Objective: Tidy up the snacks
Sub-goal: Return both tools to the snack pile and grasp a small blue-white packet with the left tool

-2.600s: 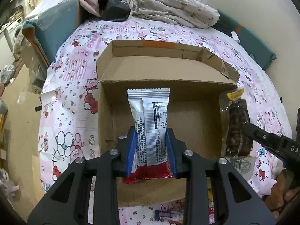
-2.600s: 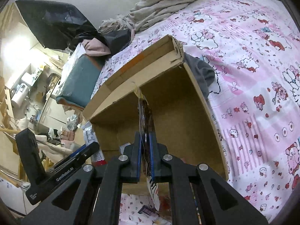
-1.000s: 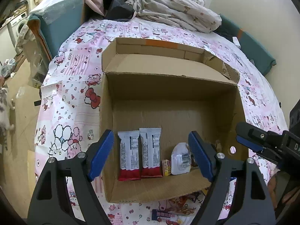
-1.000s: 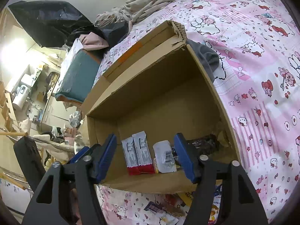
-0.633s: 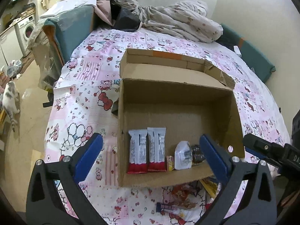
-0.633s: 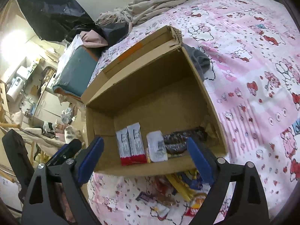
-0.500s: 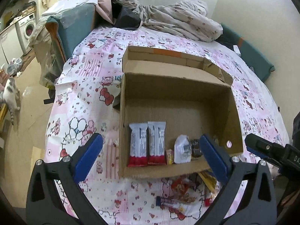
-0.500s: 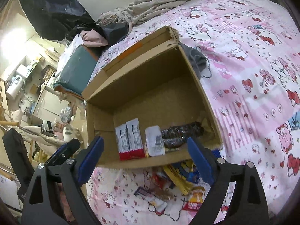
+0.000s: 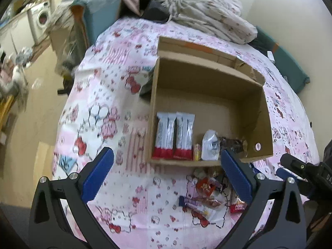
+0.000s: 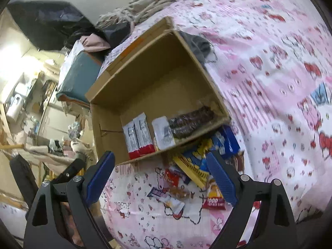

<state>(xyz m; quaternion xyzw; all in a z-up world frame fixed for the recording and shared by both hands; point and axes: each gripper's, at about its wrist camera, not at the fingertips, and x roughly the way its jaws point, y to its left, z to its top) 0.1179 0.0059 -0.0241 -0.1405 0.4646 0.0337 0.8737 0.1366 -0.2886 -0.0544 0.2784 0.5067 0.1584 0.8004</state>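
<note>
While both the left gripper (image 9: 167, 171) and right gripper (image 10: 160, 175) hang wide open and empty, loose snacks (image 10: 186, 178) lie on the bed beside the box's (image 9: 266, 112) near edge; take one single wrapper cleanly.

The snack pile (image 9: 209, 195) is partly hidden. In the left view a blue finger (image 9: 236, 174) covers its right side. In the right view the box (image 10: 215, 95) wall covers the top of the pile, and the words on most packs are too small to read. The dark snack (image 9: 231, 145) in the box is half behind the white pack (image 9: 210, 146). The bed cover (image 10: 290, 66) is smeared. The room (image 9: 22, 47) past the bed is blurry too.
</note>
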